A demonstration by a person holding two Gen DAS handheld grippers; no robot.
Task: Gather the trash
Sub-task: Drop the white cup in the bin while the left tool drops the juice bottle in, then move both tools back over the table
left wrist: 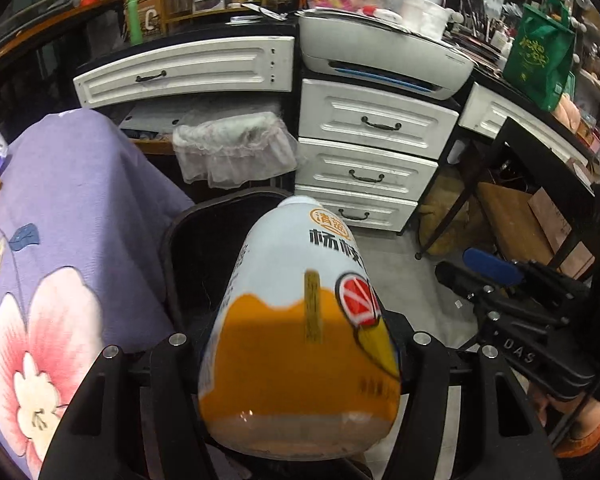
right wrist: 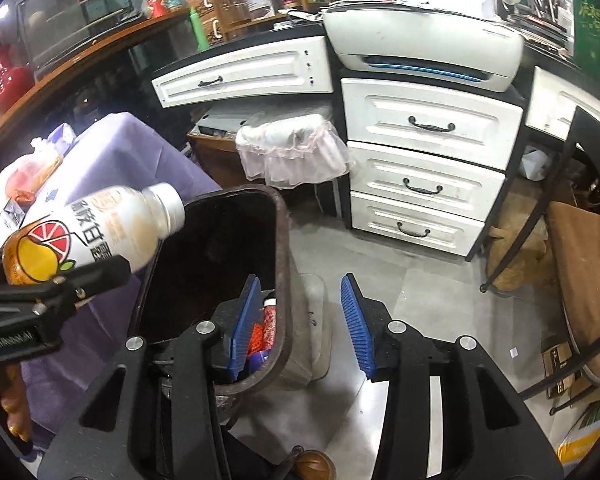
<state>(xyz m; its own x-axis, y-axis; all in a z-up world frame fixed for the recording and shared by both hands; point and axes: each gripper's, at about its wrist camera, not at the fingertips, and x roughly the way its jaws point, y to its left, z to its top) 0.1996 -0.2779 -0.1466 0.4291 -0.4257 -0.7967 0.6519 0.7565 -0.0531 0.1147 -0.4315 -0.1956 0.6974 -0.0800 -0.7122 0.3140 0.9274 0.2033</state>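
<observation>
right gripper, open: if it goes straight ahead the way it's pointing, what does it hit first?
Probably the bare floor just right of the bin, then the white drawers beyond. The right gripper has its left finger over the bin's rim, so that finger might clip it; depth is unclear.

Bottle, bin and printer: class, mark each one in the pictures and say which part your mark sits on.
bottle (right wrist: 80,236), right wrist view, on its label.
bin (right wrist: 282,240), right wrist view, on its right-hand rim.
printer (left wrist: 380,40), left wrist view, on its white lid.
</observation>
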